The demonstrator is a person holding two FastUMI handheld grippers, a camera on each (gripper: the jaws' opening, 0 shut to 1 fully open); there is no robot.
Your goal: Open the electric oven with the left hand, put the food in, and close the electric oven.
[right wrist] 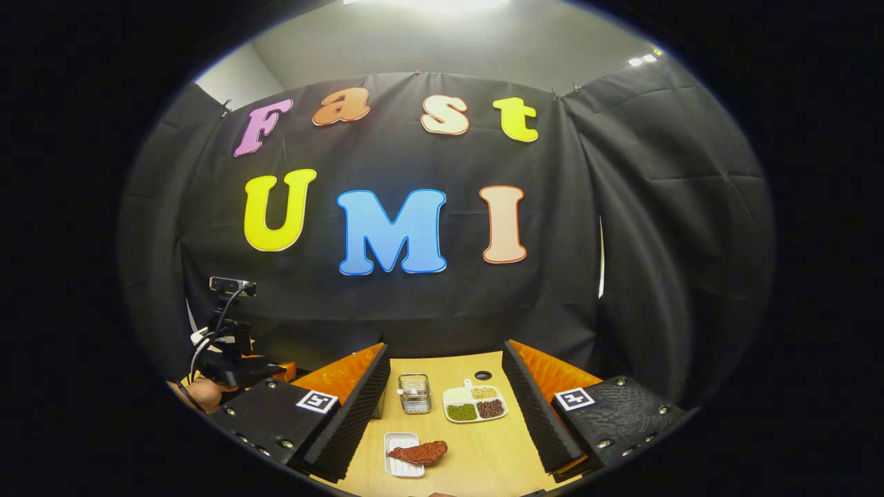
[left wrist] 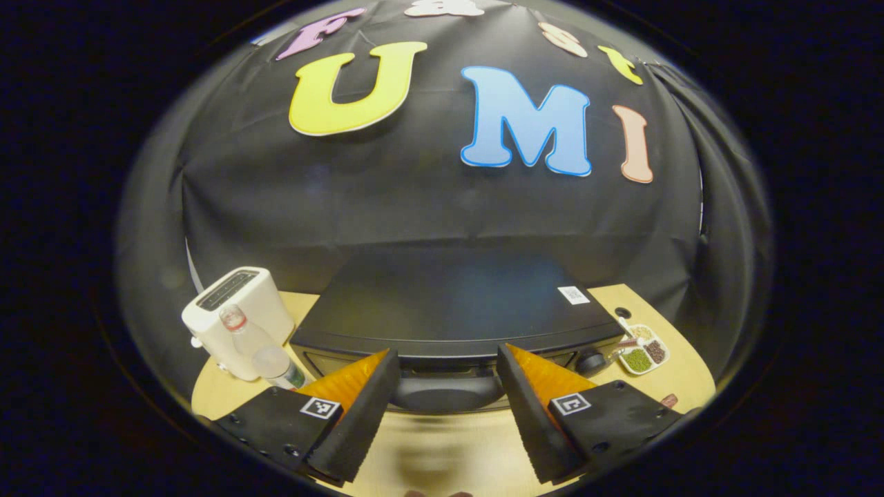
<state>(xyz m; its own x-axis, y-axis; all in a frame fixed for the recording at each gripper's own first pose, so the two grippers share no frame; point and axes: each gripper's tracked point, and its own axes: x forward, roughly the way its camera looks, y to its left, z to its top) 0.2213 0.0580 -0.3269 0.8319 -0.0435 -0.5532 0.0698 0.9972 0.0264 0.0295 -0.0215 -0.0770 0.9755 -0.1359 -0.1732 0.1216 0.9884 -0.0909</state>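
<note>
The left hand-held gripper (left wrist: pixel 447 386) is hovering wide open, empty, before one oven (left wrist: pixel 456 317). The right hand-held gripper (right wrist: pixel 445 407) is gaping empty over the surface (right wrist: pixel 476 455), one meat piece (right wrist: pixel 418 453) lying on one tray (right wrist: pixel 400 466).

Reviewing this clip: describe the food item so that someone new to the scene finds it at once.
Start from the wooden table in the right gripper view. Near its front edge, between the open right gripper's fingers, lies a small white ridged tray. The food is the flat reddish-brown piece lying partly on that tray, unlike the divided dish of beans and the metal basket farther back.

white sticker (left wrist: pixel 574 295) on oven (left wrist: pixel 449 304) top, print unreadable
</note>
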